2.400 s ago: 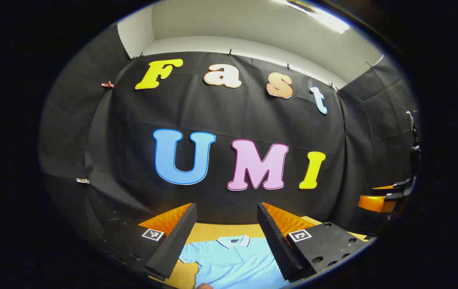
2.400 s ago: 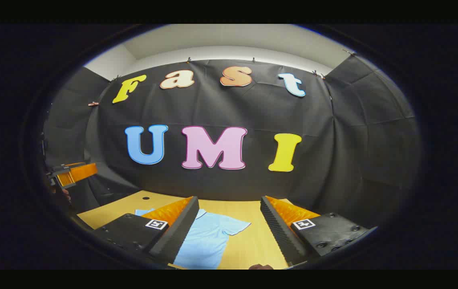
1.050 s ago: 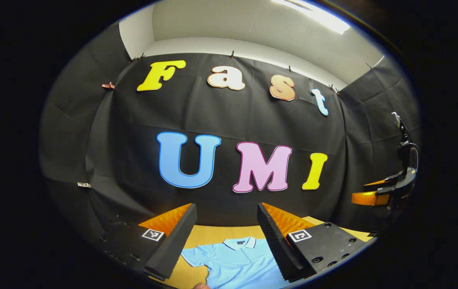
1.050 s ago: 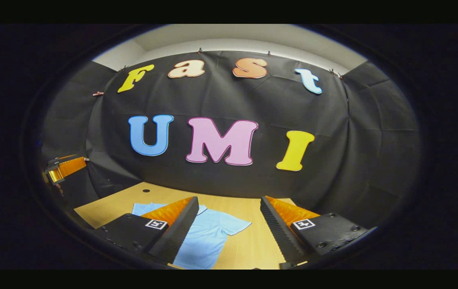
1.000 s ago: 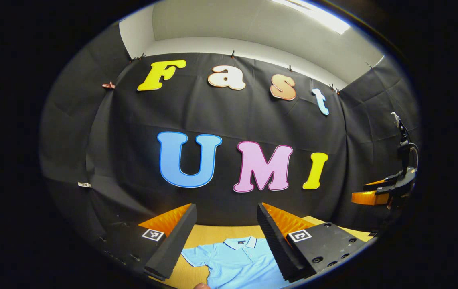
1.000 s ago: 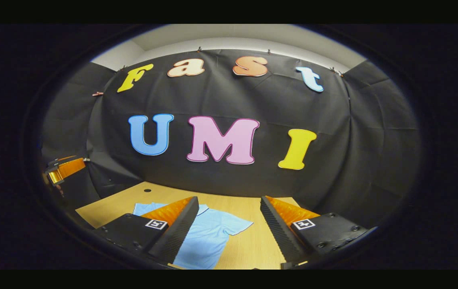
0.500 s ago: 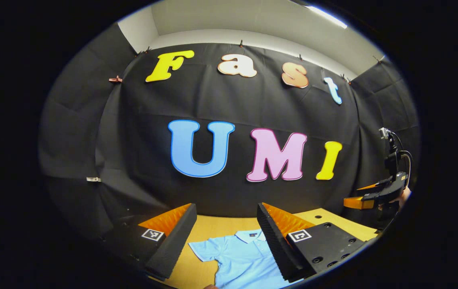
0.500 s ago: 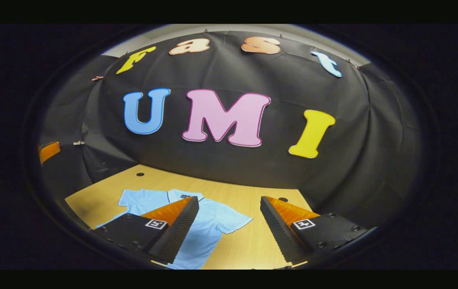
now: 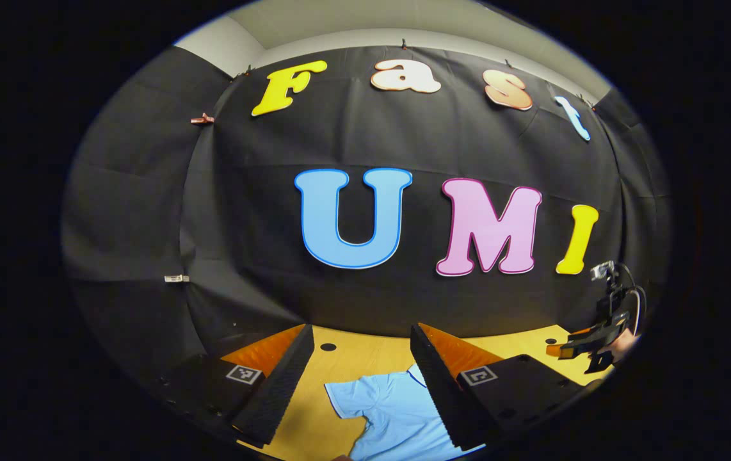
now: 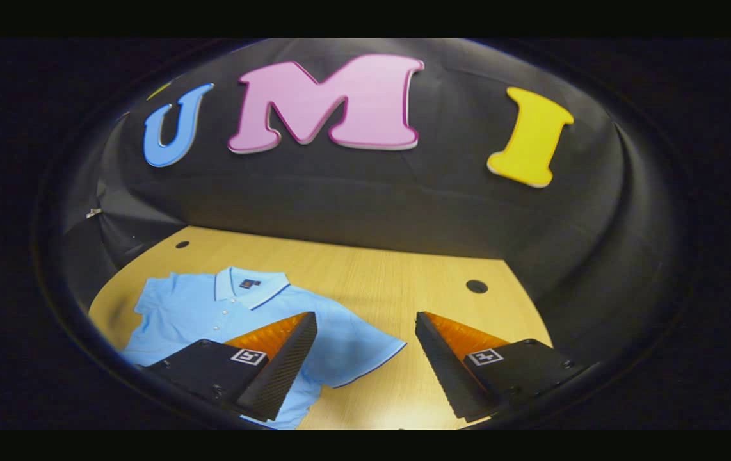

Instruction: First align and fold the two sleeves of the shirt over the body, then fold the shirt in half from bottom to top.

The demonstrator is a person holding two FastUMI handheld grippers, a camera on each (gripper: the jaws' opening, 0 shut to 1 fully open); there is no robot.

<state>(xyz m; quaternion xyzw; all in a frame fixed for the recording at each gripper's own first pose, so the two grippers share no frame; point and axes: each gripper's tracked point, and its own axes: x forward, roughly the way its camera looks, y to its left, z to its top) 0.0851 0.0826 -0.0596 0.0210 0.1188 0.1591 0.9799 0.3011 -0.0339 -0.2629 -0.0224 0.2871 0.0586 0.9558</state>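
Shirt (image 10: 212, 314) lies flat, collar up, at my table's (image 10: 372, 269) 8 o'clock in the right gripper view, sleeves unfolded, so I judge folding hasn't begun. I hold my left gripper (image 9: 360, 384) spread above its left sleeve, my right gripper (image 10: 365, 365) spread over the right sleeve at 6 o'clock, ready for pinching.

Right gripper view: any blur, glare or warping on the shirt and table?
Right gripper view: shirt sharp, table edge bowed by fisheye, faint sheen near the open right tongs. Left gripper view: shirt sharp between the open left tongs; right tongs small, dim at the side.
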